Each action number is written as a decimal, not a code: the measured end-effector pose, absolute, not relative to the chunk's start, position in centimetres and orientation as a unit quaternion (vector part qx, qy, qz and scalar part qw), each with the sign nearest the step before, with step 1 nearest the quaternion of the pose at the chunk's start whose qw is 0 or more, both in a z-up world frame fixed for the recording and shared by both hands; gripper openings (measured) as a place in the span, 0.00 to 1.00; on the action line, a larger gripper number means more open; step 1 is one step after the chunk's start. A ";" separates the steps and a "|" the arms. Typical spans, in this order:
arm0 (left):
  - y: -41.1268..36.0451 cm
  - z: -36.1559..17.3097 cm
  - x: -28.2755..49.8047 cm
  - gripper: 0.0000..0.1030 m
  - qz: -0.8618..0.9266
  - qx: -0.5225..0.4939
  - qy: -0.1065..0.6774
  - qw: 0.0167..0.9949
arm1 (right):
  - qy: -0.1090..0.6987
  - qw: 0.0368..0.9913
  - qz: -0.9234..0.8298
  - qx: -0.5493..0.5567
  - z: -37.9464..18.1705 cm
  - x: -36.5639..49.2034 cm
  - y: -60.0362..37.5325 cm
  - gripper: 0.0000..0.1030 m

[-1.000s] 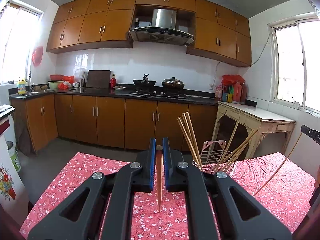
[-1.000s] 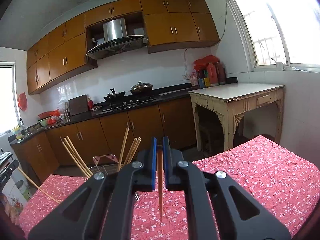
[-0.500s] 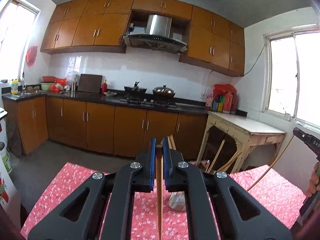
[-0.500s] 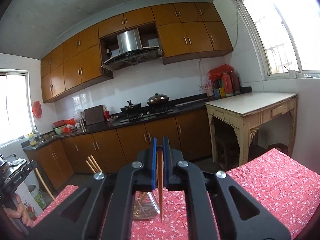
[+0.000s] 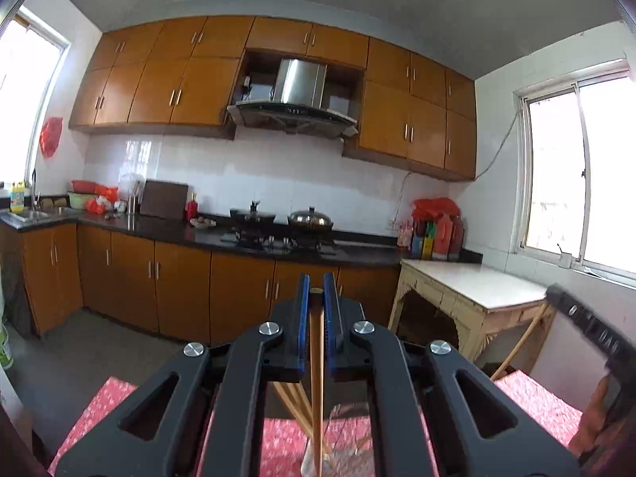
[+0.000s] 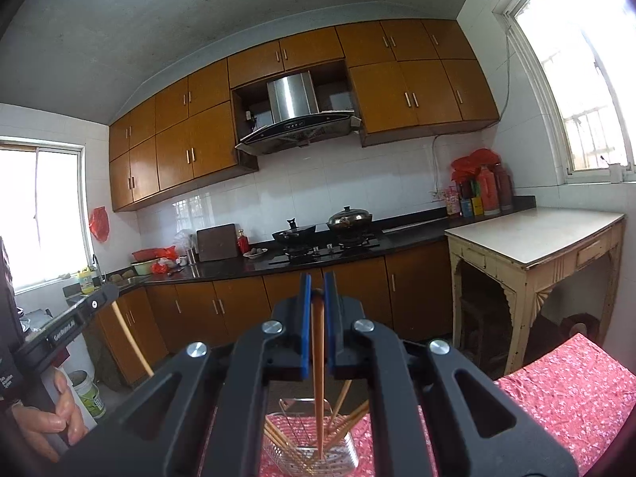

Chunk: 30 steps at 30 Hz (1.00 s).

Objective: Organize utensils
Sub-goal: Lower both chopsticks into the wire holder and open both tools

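Observation:
My left gripper (image 5: pixel 317 290) is shut on a wooden chopstick (image 5: pixel 317 377) that hangs down over the wire utensil basket (image 5: pixel 346 457). My right gripper (image 6: pixel 317 290) is shut on another wooden chopstick (image 6: pixel 318 377); its lower tip reaches into the wire basket (image 6: pixel 314 453), which holds several chopsticks (image 6: pixel 349 421) leaning at angles. The basket stands on a table with a red floral cloth (image 6: pixel 576 393). The right gripper also shows at the right edge of the left wrist view (image 5: pixel 584 326), the left gripper at the left edge of the right wrist view (image 6: pixel 71 318).
Brown kitchen cabinets and a black counter with a stove and pans (image 5: pixel 278 226) run behind the table. A worn cream side table (image 6: pixel 536 246) stands at the right under a window. A white bucket (image 6: pixel 89 393) sits on the floor at left.
Both grippers have risen and tilted up with their chopsticks, so the table has dropped low in both views. Both now hang directly over the basket.

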State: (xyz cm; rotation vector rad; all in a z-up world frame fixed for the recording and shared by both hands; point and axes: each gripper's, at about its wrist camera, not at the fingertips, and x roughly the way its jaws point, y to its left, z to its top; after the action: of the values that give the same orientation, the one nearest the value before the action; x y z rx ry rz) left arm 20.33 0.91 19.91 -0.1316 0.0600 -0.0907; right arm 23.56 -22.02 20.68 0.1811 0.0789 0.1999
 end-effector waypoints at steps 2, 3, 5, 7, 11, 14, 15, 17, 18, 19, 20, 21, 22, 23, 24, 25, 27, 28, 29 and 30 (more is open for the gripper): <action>0.2 20.3 20.9 0.07 -0.037 -0.060 0.017 0.997 | 0.040 0.990 0.103 0.089 20.7 25.0 -21.3 0.07; -0.3 20.3 21.5 0.07 -0.033 -0.060 0.011 0.998 | 0.041 0.990 0.104 0.088 20.5 25.5 -21.1 0.07; -1.0 20.1 22.5 0.07 -0.025 -0.062 0.006 0.998 | 0.042 0.990 0.106 0.086 20.2 27.0 -20.5 0.07; -1.6 19.4 23.8 0.07 -0.020 -0.063 0.009 0.998 | 0.050 0.989 0.106 0.085 19.7 28.2 -20.1 0.07; -2.1 17.0 26.4 0.07 -0.015 -0.071 0.030 0.997 | 0.073 0.988 0.108 0.083 17.9 30.8 -19.6 0.07; -2.2 15.2 28.2 0.07 -0.018 -0.078 0.056 0.995 | 0.095 0.985 0.116 0.087 16.3 32.3 -19.4 0.07; -2.2 14.4 28.8 0.07 -0.020 -0.078 0.068 0.994 | 0.104 0.983 0.119 0.089 15.8 32.9 -19.4 0.07; -2.3 13.5 29.4 0.07 -0.017 -0.072 0.079 0.994 | 0.120 0.981 0.120 0.092 14.8 33.8 -19.3 0.07; -2.3 13.0 29.7 0.07 -0.016 -0.070 0.085 0.994 | 0.127 0.980 0.118 0.093 14.3 34.3 -19.3 0.07; -2.3 12.6 29.9 0.07 -0.015 -0.068 0.093 0.993 | 0.133 0.980 0.115 0.094 13.8 34.7 -19.4 0.07; -2.3 12.3 30.1 0.07 -0.013 -0.065 0.099 0.993 | 0.140 0.979 0.111 0.094 13.4 35.1 -19.5 0.07; -2.2 12.1 30.2 0.07 -0.011 -0.063 0.104 0.992 | 0.144 0.979 0.109 0.093 13.2 35.3 -19.5 0.08; -2.1 12.2 30.2 0.08 -0.009 -0.061 0.107 0.992 | 0.144 0.980 0.097 0.092 13.0 35.5 -19.8 0.10; -1.9 12.2 30.1 0.12 -0.006 -0.058 0.110 0.992 | 0.144 0.981 0.090 0.091 12.9 35.4 -19.9 0.23; -1.6 12.3 29.9 0.17 -0.002 -0.057 0.112 0.992 | 0.141 0.982 0.084 0.091 12.8 35.3 -20.2 0.39; -1.4 12.7 29.9 0.32 0.001 -0.057 0.110 0.992 | 0.135 0.984 0.077 0.090 12.9 34.9 -20.6 0.42; -0.8 13.2 29.1 0.46 0.011 -0.058 0.099 0.993 | 0.133 0.984 0.074 0.091 13.2 34.5 -21.0 0.43; -0.6 13.4 28.8 0.46 0.012 -0.058 0.097 0.994 | 0.130 0.985 0.070 0.093 13.4 34.1 -21.3 0.43; -0.5 13.6 28.6 0.46 0.012 -0.058 0.098 0.993 | 0.129 0.985 0.068 0.092 13.6 33.9 -21.5 0.44; -0.2 13.7 28.1 0.46 0.014 -0.058 0.099 0.993 | 0.129 0.985 0.066 0.091 13.7 33.8 -21.5 0.45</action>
State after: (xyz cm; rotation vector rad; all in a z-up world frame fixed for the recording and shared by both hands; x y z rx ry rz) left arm 28.12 -0.19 13.72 -0.1170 0.1984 0.0272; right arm 33.75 -21.53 13.75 0.1823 0.2601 0.1326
